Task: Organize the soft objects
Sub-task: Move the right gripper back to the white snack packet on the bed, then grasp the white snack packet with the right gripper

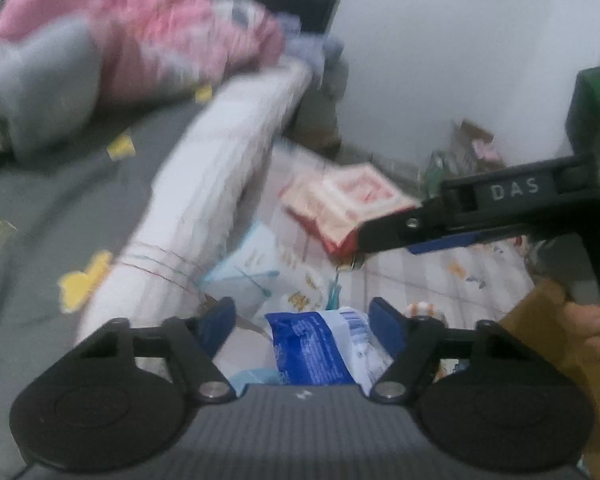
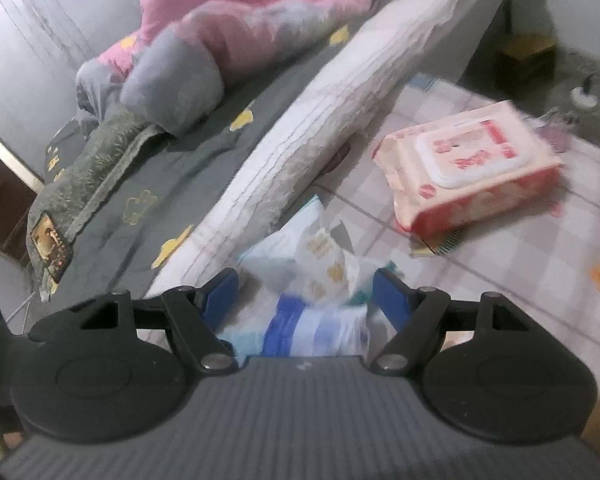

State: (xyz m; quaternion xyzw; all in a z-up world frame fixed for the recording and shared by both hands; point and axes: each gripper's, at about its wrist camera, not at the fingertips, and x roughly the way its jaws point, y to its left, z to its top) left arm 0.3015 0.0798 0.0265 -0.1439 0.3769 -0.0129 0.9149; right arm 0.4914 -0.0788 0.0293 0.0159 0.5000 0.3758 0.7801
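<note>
While both tools gape empty, soft packs litter the tiled floor beside the bed.

Black left gripper, blue fingers, silver screws, white "DAS" lettering

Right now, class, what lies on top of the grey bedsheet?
A pink quilt is heaped on the sheet, with a grey-green blanket beside it. Whatever lies beneath the heap is covered.

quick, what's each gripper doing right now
left gripper: open, empty, above the blue and white plastic packet on the floor.
right gripper: open, holding nothing.
</note>
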